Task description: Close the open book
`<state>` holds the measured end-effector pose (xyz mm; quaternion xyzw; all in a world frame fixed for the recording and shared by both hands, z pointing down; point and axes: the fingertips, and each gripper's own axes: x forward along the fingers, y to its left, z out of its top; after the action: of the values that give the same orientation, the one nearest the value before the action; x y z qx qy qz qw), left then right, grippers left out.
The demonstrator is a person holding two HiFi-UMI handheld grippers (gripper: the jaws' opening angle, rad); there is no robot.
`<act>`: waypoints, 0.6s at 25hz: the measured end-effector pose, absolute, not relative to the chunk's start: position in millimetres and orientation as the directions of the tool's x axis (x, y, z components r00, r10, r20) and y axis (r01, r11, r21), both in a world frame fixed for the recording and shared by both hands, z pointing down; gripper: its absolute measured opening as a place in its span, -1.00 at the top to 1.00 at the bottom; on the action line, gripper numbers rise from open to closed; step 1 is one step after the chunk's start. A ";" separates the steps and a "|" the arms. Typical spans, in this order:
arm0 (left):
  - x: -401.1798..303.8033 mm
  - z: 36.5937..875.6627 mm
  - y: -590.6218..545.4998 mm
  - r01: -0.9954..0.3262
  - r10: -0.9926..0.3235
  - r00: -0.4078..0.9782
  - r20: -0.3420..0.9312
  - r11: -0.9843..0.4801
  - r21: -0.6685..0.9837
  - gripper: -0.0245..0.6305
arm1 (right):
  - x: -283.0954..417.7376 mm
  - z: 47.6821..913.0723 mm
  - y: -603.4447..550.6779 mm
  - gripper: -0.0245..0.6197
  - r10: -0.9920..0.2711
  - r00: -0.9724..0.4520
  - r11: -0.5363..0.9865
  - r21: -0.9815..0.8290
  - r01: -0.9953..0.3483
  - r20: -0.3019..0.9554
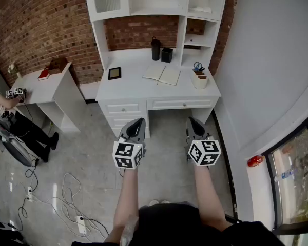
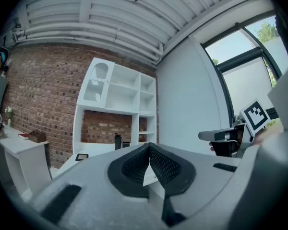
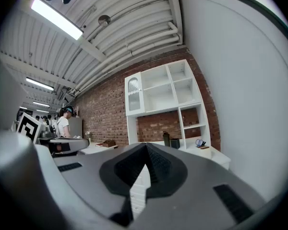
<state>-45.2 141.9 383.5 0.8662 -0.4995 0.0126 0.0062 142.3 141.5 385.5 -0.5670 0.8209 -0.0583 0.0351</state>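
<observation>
Head view: the open book (image 1: 161, 74) lies flat on the white worktop (image 1: 133, 90), between a dark frame (image 1: 114, 73) and a pen cup (image 1: 199, 79). The left hand-held gripper (image 1: 139, 121) and right hand-held gripper (image 1: 193, 121) hover level above the floor, well apart from the book.

Left gripper view: its jaws are clenched together, empty.

Right gripper view: likewise clenched, empty.
</observation>
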 end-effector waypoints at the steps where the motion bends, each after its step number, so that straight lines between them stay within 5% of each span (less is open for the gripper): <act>1: -44.1 383.8 141.8 -0.865 -0.865 0.501 0.029 -0.501 -0.002 0.90 | 143.3 385.2 141.2 0.93 -0.935 -0.353 0.349 -0.139 -0.927 0.007; 15: -35.2 389.2 138.7 -0.864 -0.864 0.503 0.036 -0.503 0.013 0.90 | 149.4 382.2 140.6 0.93 -0.935 -0.355 0.352 -0.176 -0.919 -0.014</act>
<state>-35.2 138.7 389.2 0.8667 -0.4985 0.0123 0.0146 149.4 140.6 382.2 -0.5650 0.8203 -0.0688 0.0561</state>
